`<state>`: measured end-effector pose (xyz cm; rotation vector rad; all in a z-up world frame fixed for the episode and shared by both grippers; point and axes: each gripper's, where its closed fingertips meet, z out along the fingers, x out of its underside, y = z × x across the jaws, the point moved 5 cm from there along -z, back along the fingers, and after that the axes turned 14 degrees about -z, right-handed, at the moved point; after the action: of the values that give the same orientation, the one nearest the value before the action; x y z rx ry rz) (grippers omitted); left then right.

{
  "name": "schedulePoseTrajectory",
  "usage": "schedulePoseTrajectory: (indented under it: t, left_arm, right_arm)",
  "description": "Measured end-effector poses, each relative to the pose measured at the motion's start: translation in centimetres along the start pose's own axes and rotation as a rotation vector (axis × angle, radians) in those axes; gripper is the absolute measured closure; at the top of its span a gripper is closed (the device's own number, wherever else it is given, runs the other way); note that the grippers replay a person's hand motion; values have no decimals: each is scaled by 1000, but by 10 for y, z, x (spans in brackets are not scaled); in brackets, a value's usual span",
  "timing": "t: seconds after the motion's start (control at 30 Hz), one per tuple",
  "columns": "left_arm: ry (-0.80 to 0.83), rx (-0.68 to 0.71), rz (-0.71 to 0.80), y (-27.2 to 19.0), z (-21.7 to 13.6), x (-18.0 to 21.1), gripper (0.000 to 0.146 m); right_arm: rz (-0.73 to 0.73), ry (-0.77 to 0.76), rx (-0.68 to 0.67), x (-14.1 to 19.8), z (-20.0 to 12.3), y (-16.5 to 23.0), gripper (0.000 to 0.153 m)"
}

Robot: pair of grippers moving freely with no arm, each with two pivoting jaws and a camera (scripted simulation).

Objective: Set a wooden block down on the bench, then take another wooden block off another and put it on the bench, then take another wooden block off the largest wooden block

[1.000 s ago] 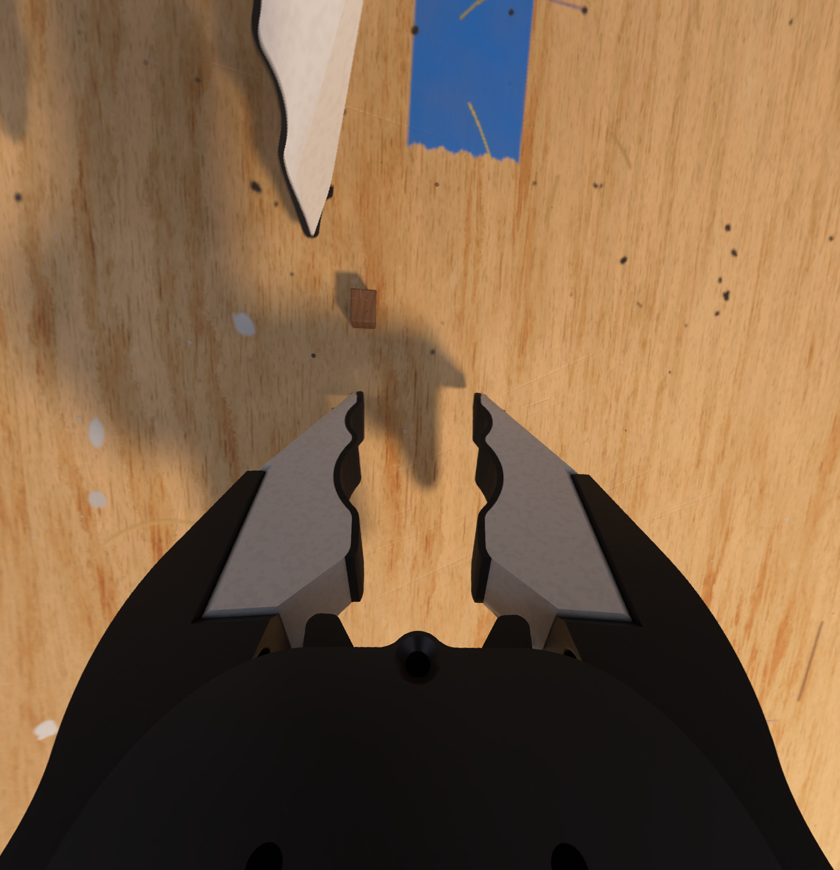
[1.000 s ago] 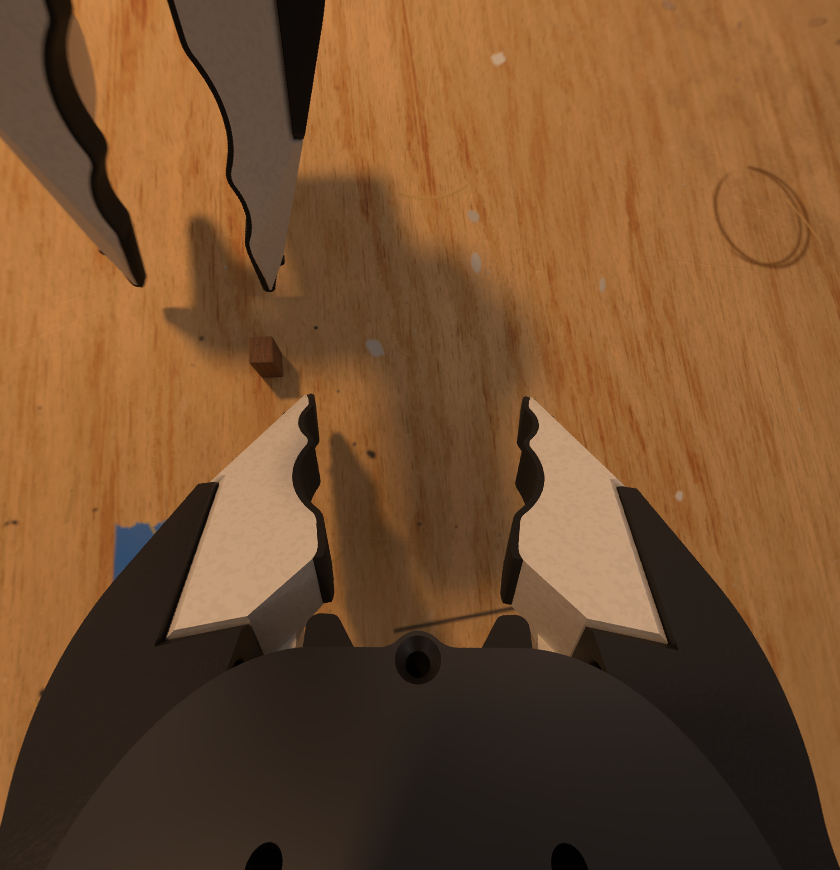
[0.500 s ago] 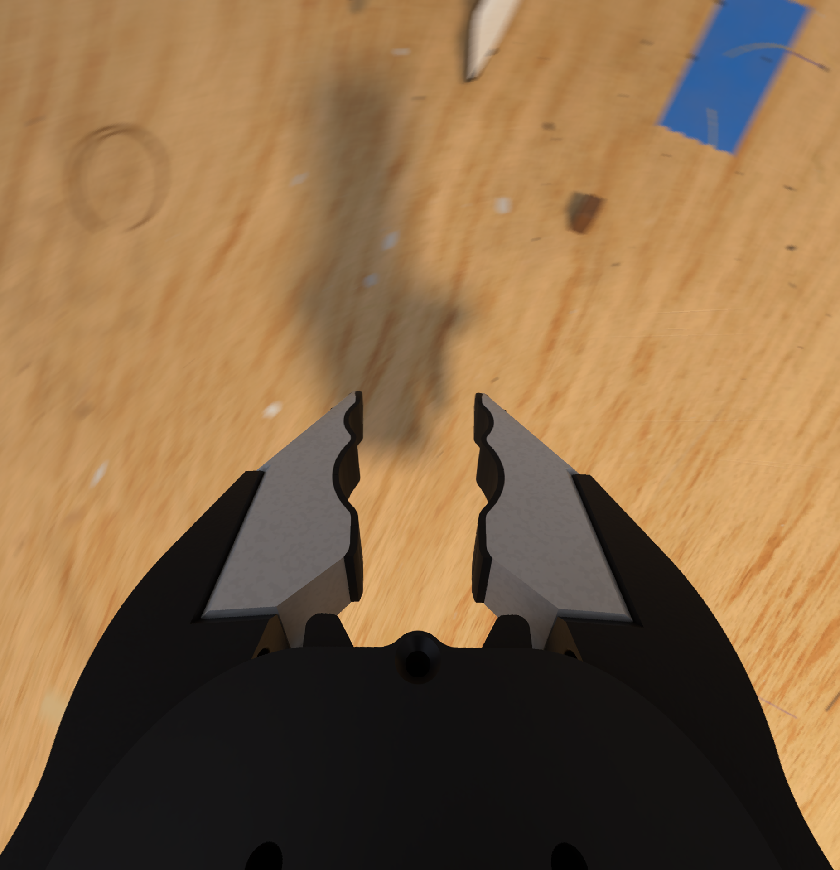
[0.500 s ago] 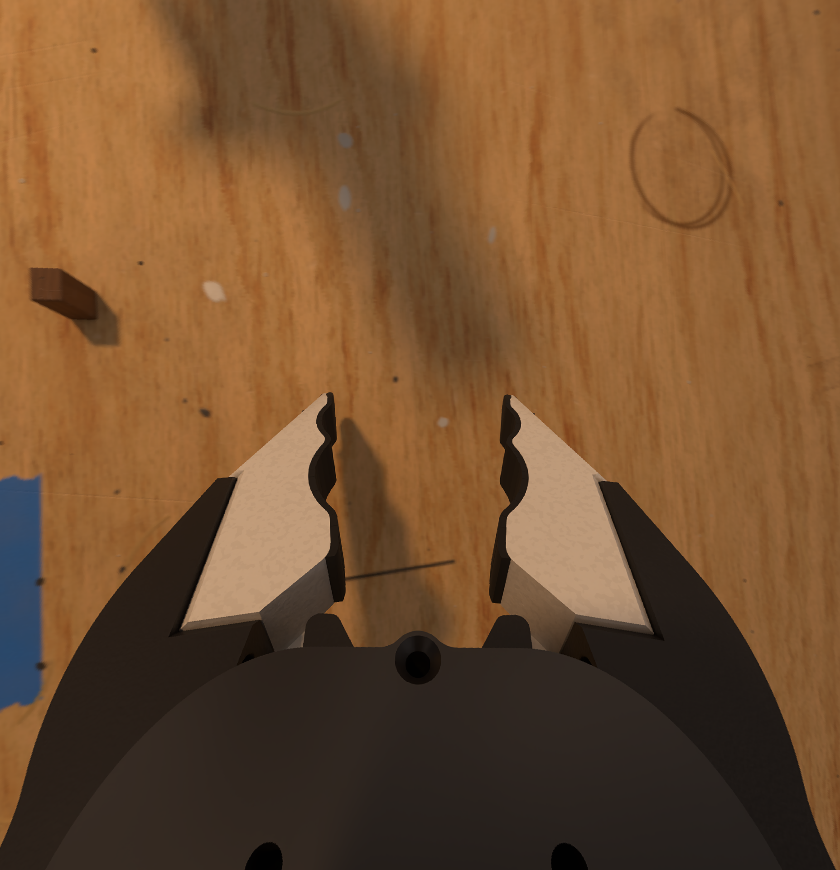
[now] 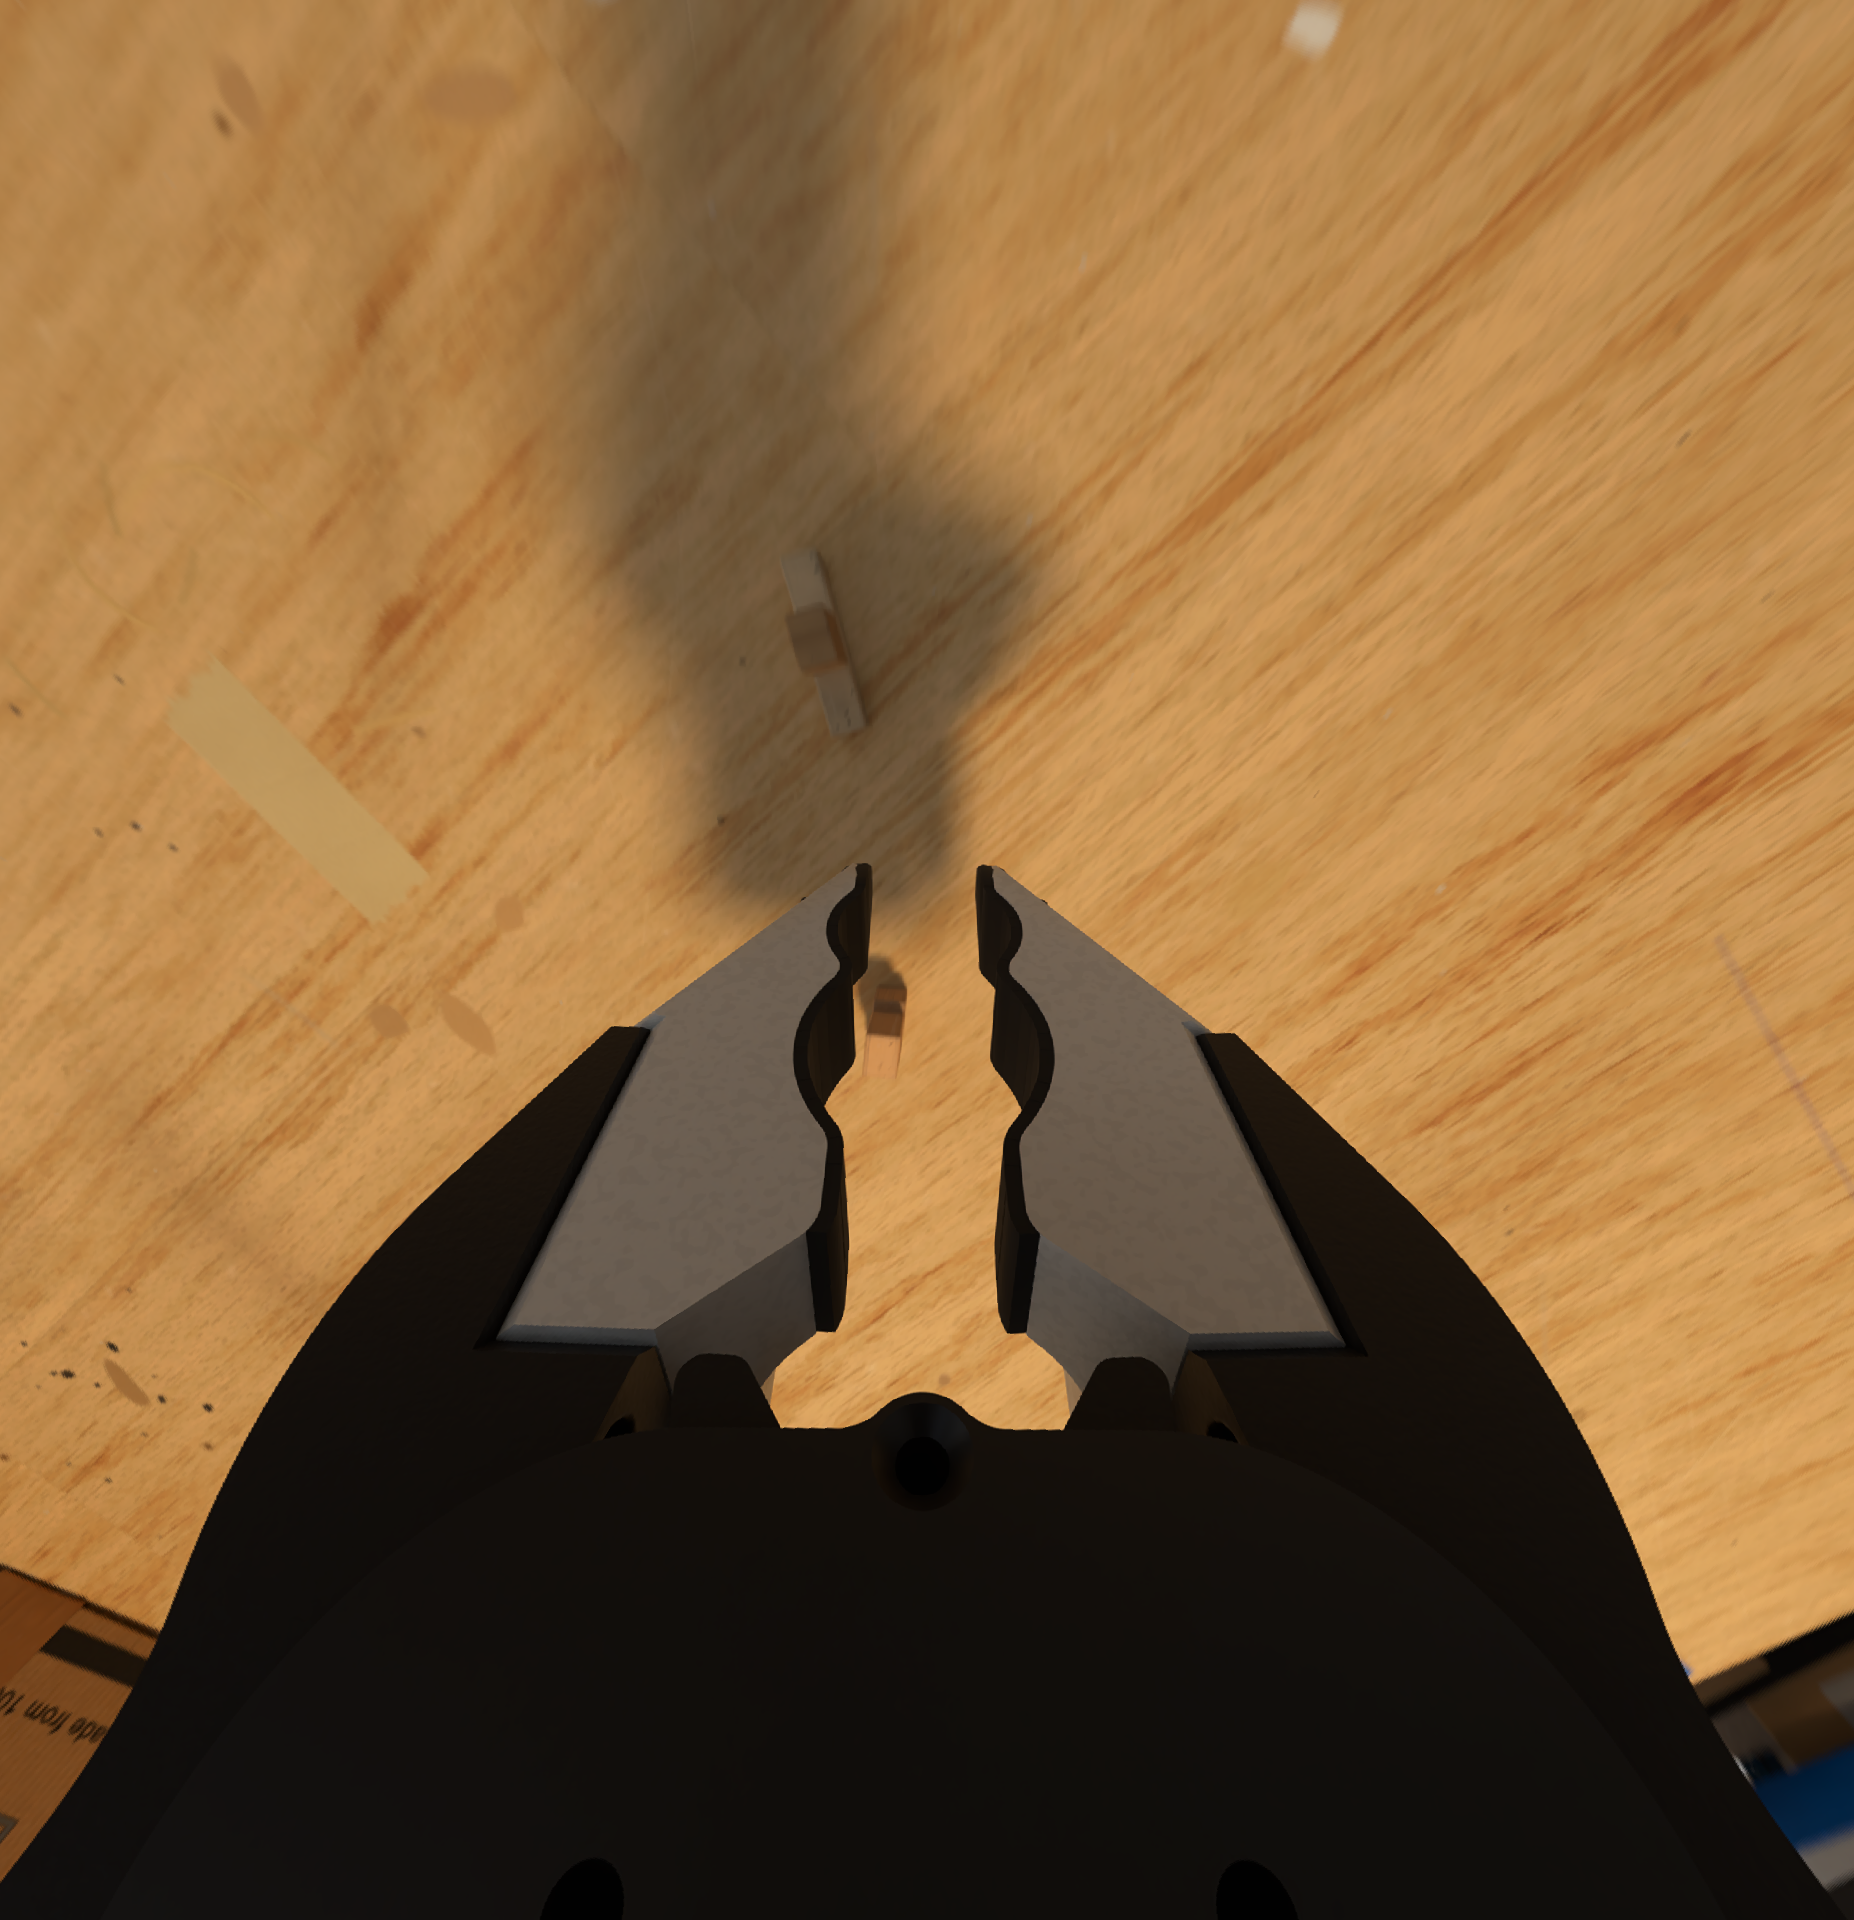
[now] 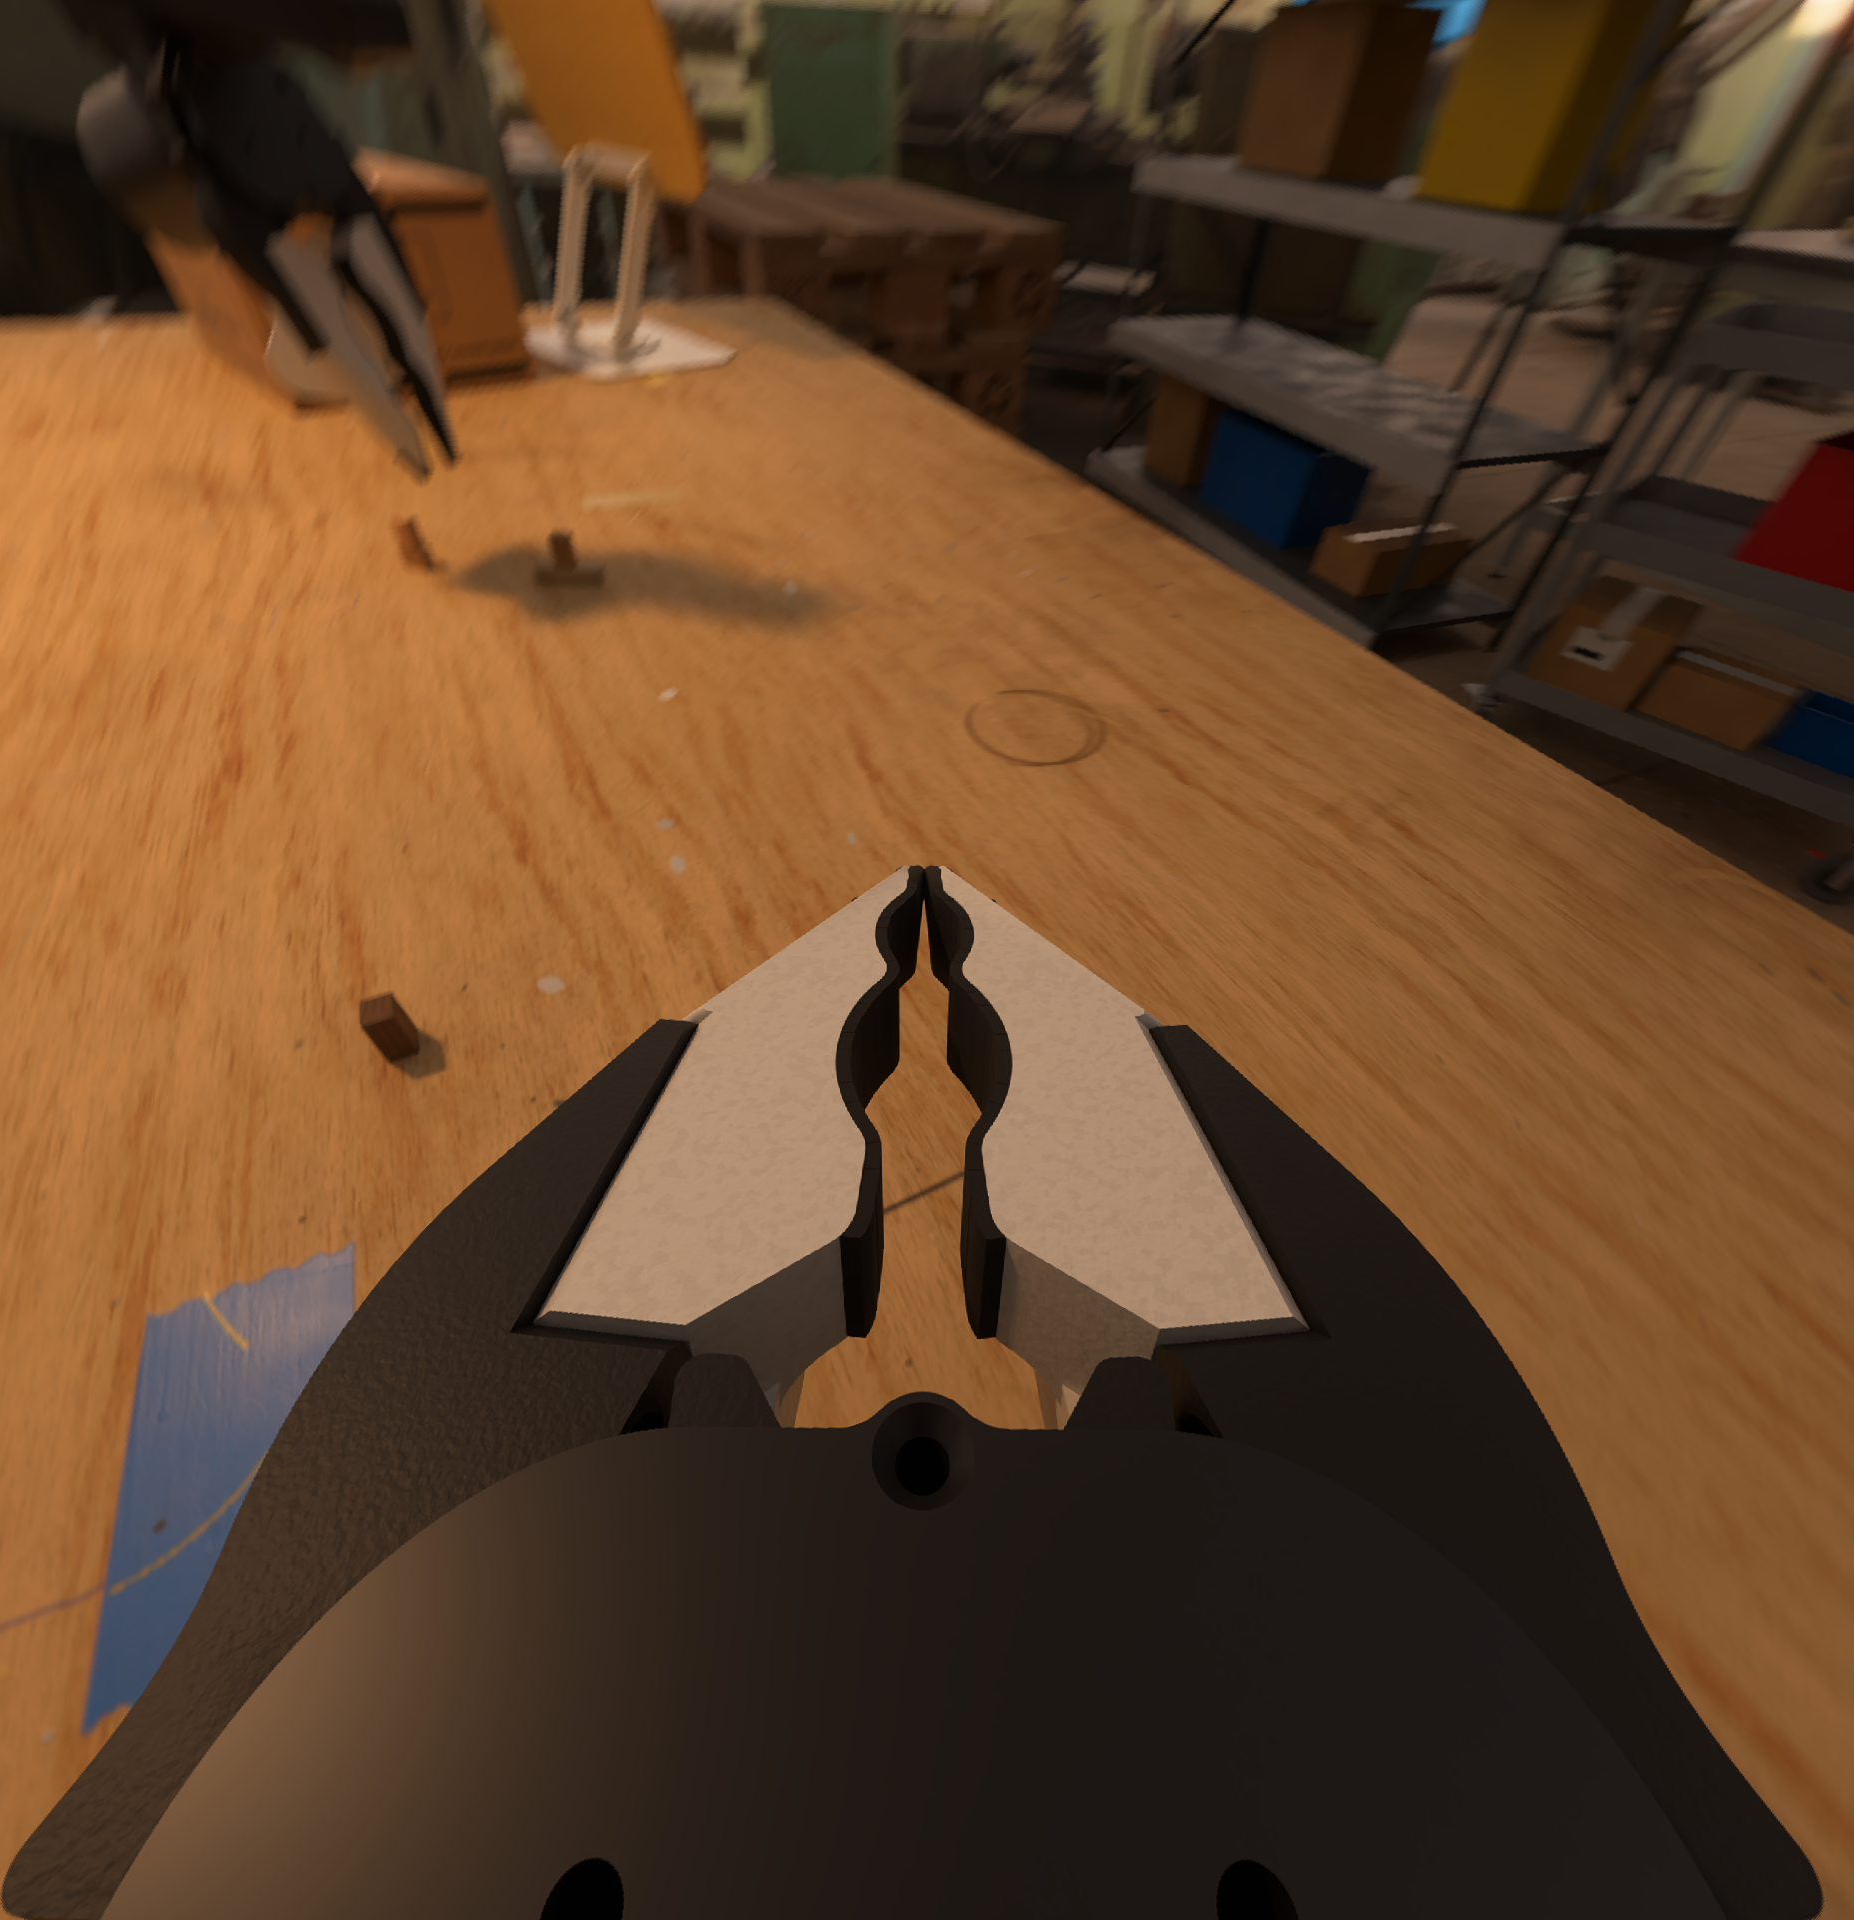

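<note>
Since a moment ago my right claw (image 6: 924,871) has drawn its tips together on nothing, and my left claw (image 5: 923,871), narrowly parted and empty, has swung over the stacked blocks (image 5: 822,642). The dark block (image 6: 388,1025) lies alone on the tabletop (image 6: 1318,1039); another small block (image 5: 887,1023) lies below my left tips.

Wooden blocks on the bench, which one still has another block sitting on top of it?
The long pale flat block under the left gripper: a small block rests across its middle. The dark block and the small one lie alone.
</note>
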<state>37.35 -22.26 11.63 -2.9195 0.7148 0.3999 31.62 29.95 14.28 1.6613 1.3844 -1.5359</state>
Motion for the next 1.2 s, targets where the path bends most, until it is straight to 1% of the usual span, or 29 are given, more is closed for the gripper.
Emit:
schedulePoseTrajectory:
  t: [0.13,0.2,0.3,0.37,0.47,0.53,0.6,0.73,0.9,1.0,1.1,1.2]
  left_arm:
    - [107,6,22,10,13,17,129]
    - [145,23,40,12,18,23,129]
    - [174,33,68,11,25,28,128]
    - [156,50,81,9,29,27,127]
    - [156,38,90,8,32,26,126]
    - [171,-3,83,14,29,26,127]
    - [170,-7,60,20,22,28,129]
    - [237,3,66,28,16,39,134]
    - [301,20,85,26,27,50,133]
    - [316,4,82,27,29,51,137]
    - [274,-3,81,23,19,45,138]
    - [134,-11,117,-8,-8,20,138]
  right_arm:
    - [118,-78,212,15,-30,-9,151]
    - [141,-87,299,22,-39,-13,149]
    - [165,-93,372,28,-44,-19,148]
    - [176,-82,387,32,-43,-21,147]
    - [174,-55,385,38,-39,-20,146]
    - [166,-36,382,40,-38,-20,146]
    - [161,-30,381,41,-37,-19,146]
    - [163,-23,372,43,-35,-18,147]
    - [161,-18,362,44,-33,-17,147]
    - [161,-17,363,44,-33,-16,147]
    - [159,-23,363,42,-33,-16,147]
    - [158,-32,361,41,-34,-16,148]
